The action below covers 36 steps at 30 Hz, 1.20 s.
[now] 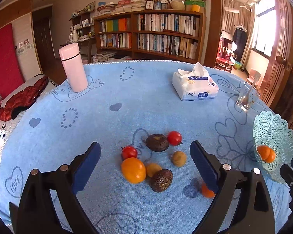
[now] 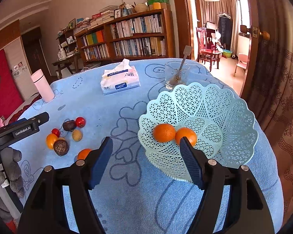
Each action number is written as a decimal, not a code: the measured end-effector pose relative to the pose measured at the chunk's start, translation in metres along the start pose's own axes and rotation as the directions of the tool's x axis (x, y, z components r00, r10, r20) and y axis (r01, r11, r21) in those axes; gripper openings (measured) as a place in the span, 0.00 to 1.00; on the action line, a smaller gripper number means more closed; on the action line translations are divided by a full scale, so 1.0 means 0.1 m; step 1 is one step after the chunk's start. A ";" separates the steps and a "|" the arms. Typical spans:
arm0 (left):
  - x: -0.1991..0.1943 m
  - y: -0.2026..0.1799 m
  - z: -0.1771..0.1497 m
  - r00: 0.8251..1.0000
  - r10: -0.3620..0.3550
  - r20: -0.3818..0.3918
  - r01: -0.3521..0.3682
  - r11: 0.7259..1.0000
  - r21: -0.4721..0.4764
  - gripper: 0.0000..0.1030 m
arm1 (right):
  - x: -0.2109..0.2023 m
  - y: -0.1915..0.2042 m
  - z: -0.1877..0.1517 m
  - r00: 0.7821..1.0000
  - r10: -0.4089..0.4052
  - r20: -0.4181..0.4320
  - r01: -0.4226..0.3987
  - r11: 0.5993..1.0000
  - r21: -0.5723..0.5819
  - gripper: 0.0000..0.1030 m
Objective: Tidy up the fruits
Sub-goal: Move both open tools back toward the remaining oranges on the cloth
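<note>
A pale blue lattice basket (image 2: pixel 224 105) stands at the table's right and holds two mandarins (image 2: pixel 164 132); it also shows in the left wrist view (image 1: pixel 279 128). Loose fruit lies on the blue cloth: an orange (image 1: pixel 133 170), two tomatoes (image 1: pixel 174 138), two dark brown fruits (image 1: pixel 157 142), two small yellowish fruits (image 1: pixel 179 158) and a small mandarin (image 1: pixel 207 191) partly behind my left gripper's right finger. My left gripper (image 1: pixel 144 165) is open and empty, just above the fruit cluster. My right gripper (image 2: pixel 146 159) is open and empty, before the basket's near rim.
A pink flask (image 1: pixel 73 68) stands at the far left, a tissue pack (image 1: pixel 195 85) at the far middle, a glass with a spoon (image 2: pixel 175 76) behind the basket. The table edge drops off right of the basket. The left gripper's body (image 2: pixel 19 130) shows at the left.
</note>
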<state>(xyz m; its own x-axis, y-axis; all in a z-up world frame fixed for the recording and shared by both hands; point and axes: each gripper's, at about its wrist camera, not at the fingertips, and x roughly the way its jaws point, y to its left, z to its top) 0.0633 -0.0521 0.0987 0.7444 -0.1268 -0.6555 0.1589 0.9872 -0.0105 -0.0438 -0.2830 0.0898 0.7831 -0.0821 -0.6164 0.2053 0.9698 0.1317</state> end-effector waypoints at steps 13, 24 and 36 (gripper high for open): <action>0.38 0.32 -0.25 0.996 0.028 -0.090 -0.032 0.998 -0.047 0.89 | 0.24 0.50 -0.13 0.994 0.070 -0.087 -0.076 0.995 -0.068 0.73; 0.56 0.49 -0.35 0.992 0.030 -0.124 -0.038 0.997 -0.061 0.90 | 0.40 0.66 -0.18 0.989 0.078 -0.125 -0.090 0.992 -0.090 0.73; 0.28 0.63 -0.47 0.994 0.042 -0.099 -0.046 0.998 -0.038 0.90 | 0.54 0.69 -0.23 0.979 0.113 -0.168 -0.127 0.989 -0.074 0.73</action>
<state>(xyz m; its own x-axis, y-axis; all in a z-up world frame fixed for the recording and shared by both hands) 0.0641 0.0109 0.0441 0.6827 -0.0751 -0.7268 0.0996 0.9950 -0.0093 -0.0011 -0.2154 0.0481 0.6914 0.0679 -0.7193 0.0605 0.9866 0.1513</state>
